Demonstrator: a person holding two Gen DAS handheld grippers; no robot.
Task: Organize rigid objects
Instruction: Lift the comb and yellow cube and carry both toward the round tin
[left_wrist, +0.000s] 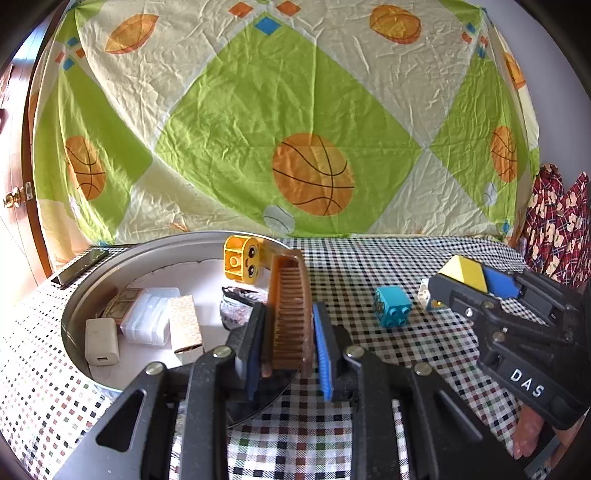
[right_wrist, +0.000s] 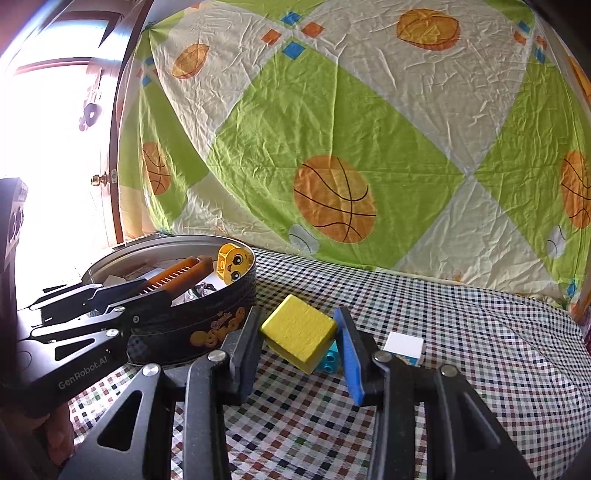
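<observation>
My left gripper is shut on a brown comb and holds it over the right rim of a round metal tin. The comb also shows in the right wrist view above the tin. A yellow face brick leans inside the tin at the back. My right gripper is shut on a yellow wooden block, held tilted above the checked cloth just right of the tin. A teal brick and a white brick lie on the cloth.
Inside the tin lie a white charger, a clear plastic box, a tan card box and a dark crumpled item. A basketball-print sheet hangs behind the table. A wooden door stands at the left.
</observation>
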